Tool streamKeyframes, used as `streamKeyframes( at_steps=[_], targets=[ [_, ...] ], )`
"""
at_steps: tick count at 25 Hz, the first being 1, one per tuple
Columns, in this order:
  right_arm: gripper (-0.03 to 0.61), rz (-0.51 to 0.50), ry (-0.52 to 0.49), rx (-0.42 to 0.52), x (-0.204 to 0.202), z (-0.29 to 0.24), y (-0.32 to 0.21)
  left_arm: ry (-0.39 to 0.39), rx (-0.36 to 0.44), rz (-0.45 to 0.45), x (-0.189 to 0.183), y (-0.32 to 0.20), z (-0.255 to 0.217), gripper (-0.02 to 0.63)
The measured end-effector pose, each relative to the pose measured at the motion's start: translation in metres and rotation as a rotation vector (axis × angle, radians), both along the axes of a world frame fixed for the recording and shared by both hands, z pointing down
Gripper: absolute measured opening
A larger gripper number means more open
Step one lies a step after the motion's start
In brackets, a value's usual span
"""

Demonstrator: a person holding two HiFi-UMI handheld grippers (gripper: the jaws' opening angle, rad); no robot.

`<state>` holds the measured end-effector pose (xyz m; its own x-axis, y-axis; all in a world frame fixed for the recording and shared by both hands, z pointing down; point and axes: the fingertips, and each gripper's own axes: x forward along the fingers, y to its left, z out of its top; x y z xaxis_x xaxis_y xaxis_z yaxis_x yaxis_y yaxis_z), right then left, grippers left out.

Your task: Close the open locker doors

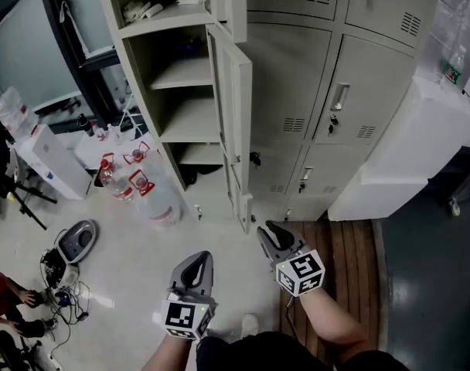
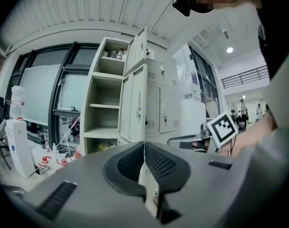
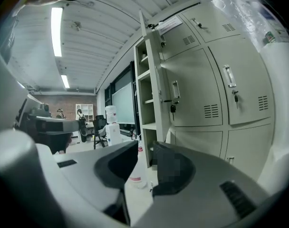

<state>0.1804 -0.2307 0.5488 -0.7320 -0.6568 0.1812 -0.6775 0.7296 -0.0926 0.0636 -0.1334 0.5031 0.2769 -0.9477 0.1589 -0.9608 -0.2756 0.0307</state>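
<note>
A: Left gripper (image 2: 144,146) first?
B: Clamped tight in its own view, mesh pads meeting along one seam, nothing pinched. Low in the head view (image 1: 198,263), above pale floor.

A: And the right gripper (image 3: 144,151)?
B: Parted, with a clear gap. Only a distant clear bottle (image 3: 135,175) glimpsed through it, nothing gripped. In the head view (image 1: 270,232), just beside the bottom corner of the lower door (image 1: 236,122); cannot tell whether touching.

A: Doors, then?
B: Lower door swung wide, at 12 o'clock from the right gripper and 1 o'clock from the left. Upper door (image 1: 233,2) open as well, straight above it.

A: Same in the gripper views?
B: Broad and slanted from the left gripper view: lower door (image 2: 135,103) with its handle, upper door (image 2: 139,46) over it. Nearly edge-on from the right gripper view, lower door (image 3: 158,89) a narrow strip at 12 o'clock.

A: Anything given by one view only?
B: Head view alone: water jugs (image 1: 154,195) at 11 o'clock from the left gripper, water dispenser (image 1: 53,161) farther off at 10, white block (image 1: 405,161) at 2 o'clock from the right gripper, plank strip (image 1: 347,253) at 3. Left gripper view alone: jars (image 2: 113,53) on the top shelf, and the right gripper's marker cube (image 2: 223,129) at 3 o'clock. Right gripper view alone: a key hanging in the closed lockers (image 3: 220,89).
</note>
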Motion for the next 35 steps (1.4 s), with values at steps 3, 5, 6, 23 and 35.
streamKeyframes(
  at_steps=[3,5,6,23,35],
  targets=[
    [0.107,-0.003,0.018,-0.005,-0.005,0.015,-0.013,0.003,0.003,-0.014,-0.004,-0.008,0.003,0.005],
    [0.118,0.003,0.028,-0.009,-0.008,0.025,-0.022,0.004,0.005,-0.015,-0.005,-0.014,0.008,0.005],
    [0.121,0.009,0.032,-0.012,-0.009,0.030,-0.027,0.006,0.004,-0.014,-0.006,-0.017,0.011,0.005],
    [0.167,0.106,0.086,-0.054,-0.042,0.111,-0.109,0.023,0.026,0.068,-0.043,-0.072,0.072,0.005],
    [0.152,0.189,0.130,-0.070,-0.064,0.138,-0.132,0.064,-0.018,0.076,-0.095,-0.099,0.110,0.005]
  ],
)
